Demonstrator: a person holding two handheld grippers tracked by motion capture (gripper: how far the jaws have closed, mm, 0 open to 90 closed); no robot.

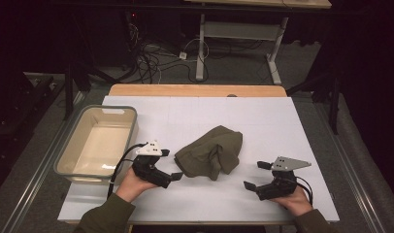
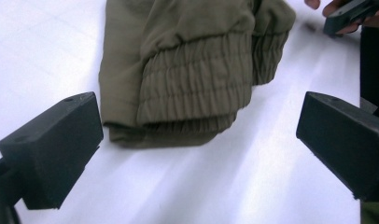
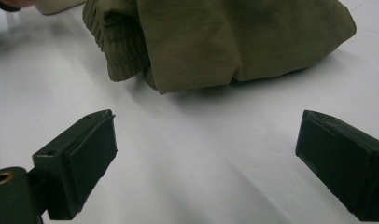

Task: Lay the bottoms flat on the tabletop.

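High view: an olive garment [image 1: 210,153] lay crumpled in a heap near the middle of the white table [image 1: 263,121], slightly toward the near side. Left gripper [image 1: 171,165] sat just left of the heap, jaws spread, pointing right at it; the near jaw tip was just beside the cloth's left edge, contact not clear. Right gripper [image 1: 256,174] sat right of the heap near the front edge, jaws apart, pointing left, a clear gap of bare table between it and the cloth. Each was held by a hand in an olive sleeve [image 1: 105,218]. A beige plastic bin [image 1: 69,160] stood at the table's left edge, left of the left gripper. Beyond the far edge, cables [image 1: 151,58] lay on the floor by a desk leg [image 1: 201,43].

Left gripper view: both black jaws were wide apart with nothing between them. The garment [image 2: 178,60] lay ahead on the table [image 2: 38,46], a ribbed elastic cuff [image 2: 197,84] facing the camera. The right gripper was partly visible at the top right corner.

Right gripper view: jaws were wide apart, holding nothing, bare table [image 3: 201,154] between them. The garment [image 3: 234,42] lay ahead, apart from the jaws, ribbed cuff [image 3: 117,46] on its left side.
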